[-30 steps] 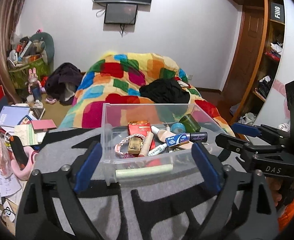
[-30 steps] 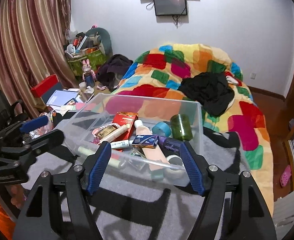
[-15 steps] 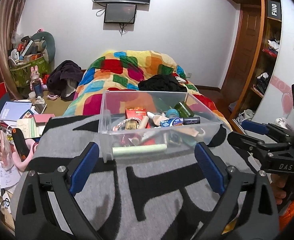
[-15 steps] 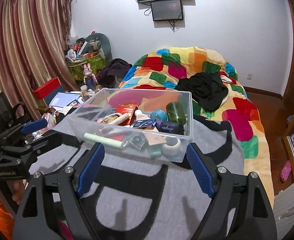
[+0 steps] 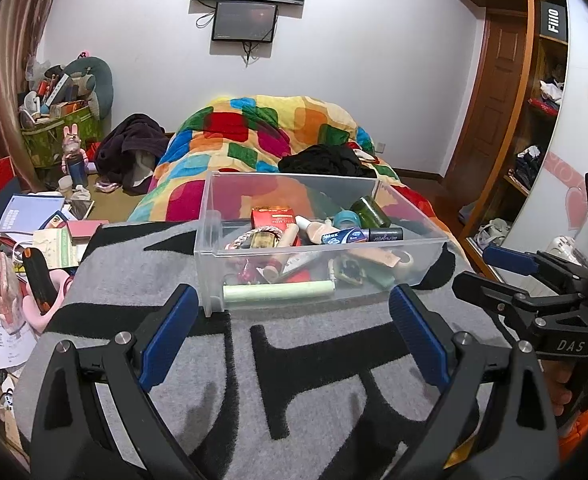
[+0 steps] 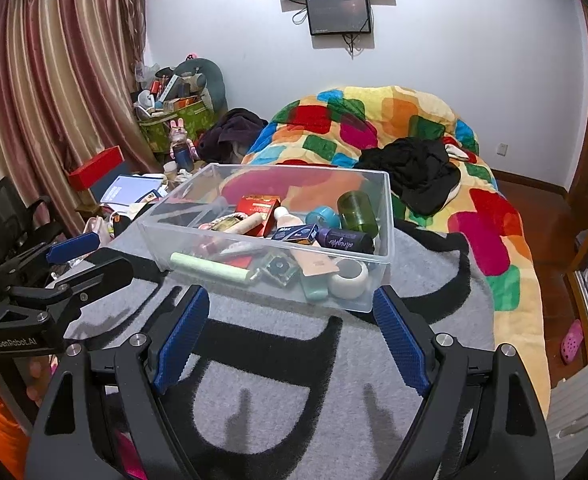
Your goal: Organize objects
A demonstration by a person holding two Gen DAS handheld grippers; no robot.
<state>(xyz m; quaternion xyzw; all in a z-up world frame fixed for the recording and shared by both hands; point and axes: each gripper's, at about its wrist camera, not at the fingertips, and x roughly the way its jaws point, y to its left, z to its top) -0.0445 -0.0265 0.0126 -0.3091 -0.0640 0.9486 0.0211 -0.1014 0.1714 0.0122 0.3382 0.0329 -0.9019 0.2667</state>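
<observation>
A clear plastic bin point(image 5: 414, 276) stands on a grey and black blanket point(image 5: 222, 360); it also shows in the right wrist view point(image 6: 386, 216). Several small items lie in it: a red box point(image 5: 273, 218), a green jar point(image 6: 357, 211), a pale green stick point(image 5: 278, 291), a white tape roll point(image 6: 349, 278). My left gripper point(image 5: 290, 340) is open and empty, just short of the bin's near wall. My right gripper point(image 6: 292, 340) is open and empty, in front of the bin's near corner. Each gripper shows in the other's view, the right point(image 5: 506, 276) and the left point(image 6: 82, 264).
A bed with a patchwork quilt point(image 6: 374, 128) and black clothes point(image 6: 414, 172) lies behind the bin. Books, papers and a red box point(image 6: 94, 168) clutter the floor at the left. A wooden wardrobe point(image 5: 526, 100) stands at the right.
Both grippers have drawn back from the bin, which now sits farther off and clear of the fingers. Both stay open and empty.
</observation>
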